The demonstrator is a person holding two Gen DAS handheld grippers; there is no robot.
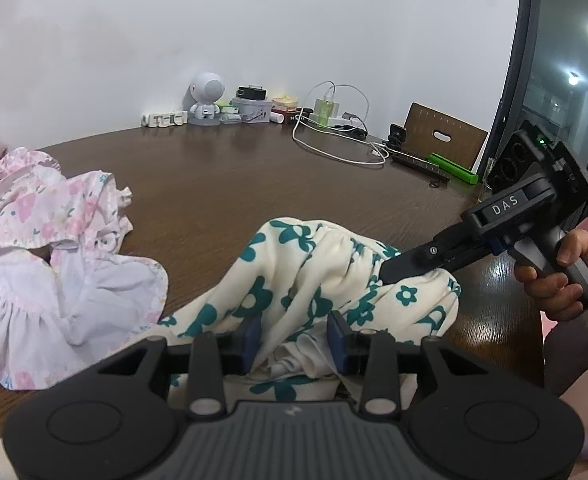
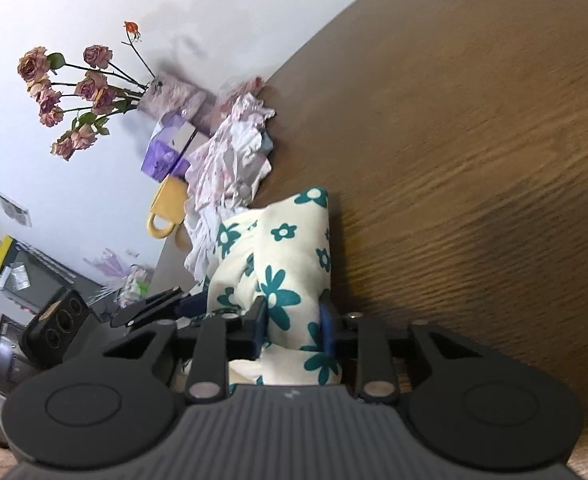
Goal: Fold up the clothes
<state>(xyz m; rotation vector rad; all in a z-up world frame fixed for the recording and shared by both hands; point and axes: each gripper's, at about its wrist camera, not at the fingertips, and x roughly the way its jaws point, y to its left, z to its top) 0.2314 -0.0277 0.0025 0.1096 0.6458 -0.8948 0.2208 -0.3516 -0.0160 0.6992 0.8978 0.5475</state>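
Observation:
A cream garment with teal flowers (image 1: 302, 272) lies bunched at the near edge of the brown wooden table (image 1: 234, 172). My left gripper (image 1: 294, 338) is shut on a fold of it, the cloth pinched between the blue pads. My right gripper (image 1: 390, 272) comes in from the right, held by a person's hand (image 1: 554, 280), its tips buried in the same garment. In the right wrist view, which is rolled sideways, the right gripper (image 2: 294, 320) is shut on the cream garment (image 2: 286, 248). A pink floral garment (image 1: 54, 240) lies crumpled to the left.
At the far wall stand a white robot figurine (image 1: 207, 98), small boxes and white cables (image 1: 334, 148). A chair back (image 1: 442, 136) and a green object (image 1: 454, 168) sit at the right. Dried roses (image 2: 78, 92) and a purple tissue box (image 2: 166, 152) stand beyond the pink garment (image 2: 230, 160).

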